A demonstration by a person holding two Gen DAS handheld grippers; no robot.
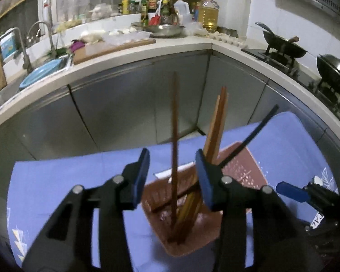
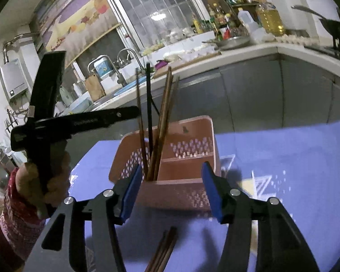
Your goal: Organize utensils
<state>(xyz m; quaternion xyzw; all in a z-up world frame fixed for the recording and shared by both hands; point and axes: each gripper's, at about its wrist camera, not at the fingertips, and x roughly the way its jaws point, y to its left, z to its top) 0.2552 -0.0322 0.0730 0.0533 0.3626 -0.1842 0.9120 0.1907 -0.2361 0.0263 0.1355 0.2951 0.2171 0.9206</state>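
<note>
Basket point(image 2: 181, 158): on the blue cloth point(image 2: 283, 158), holding upright chopsticks point(image 2: 163, 117) at its left end.
Loose chopsticks point(image 2: 163, 251): flat on cloth's near edge, awaiting pickup.
Right gripper point(image 2: 172, 192): wide open, empty, above them.
Left gripper point(image 1: 172, 179): wide open, gripping nothing, straddling one standing stick.

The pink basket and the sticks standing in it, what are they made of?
The basket looks like moulded plastic: matte pink, thin walls pierced with rows of small holes. The brown chopsticks look like wood or bamboo, dull and straight; blur hides any grain. The black chopstick could be plastic or lacquered wood; I cannot tell.

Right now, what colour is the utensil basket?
Pinkish-brown basket with perforated walls; clearest in the right wrist view.
</note>
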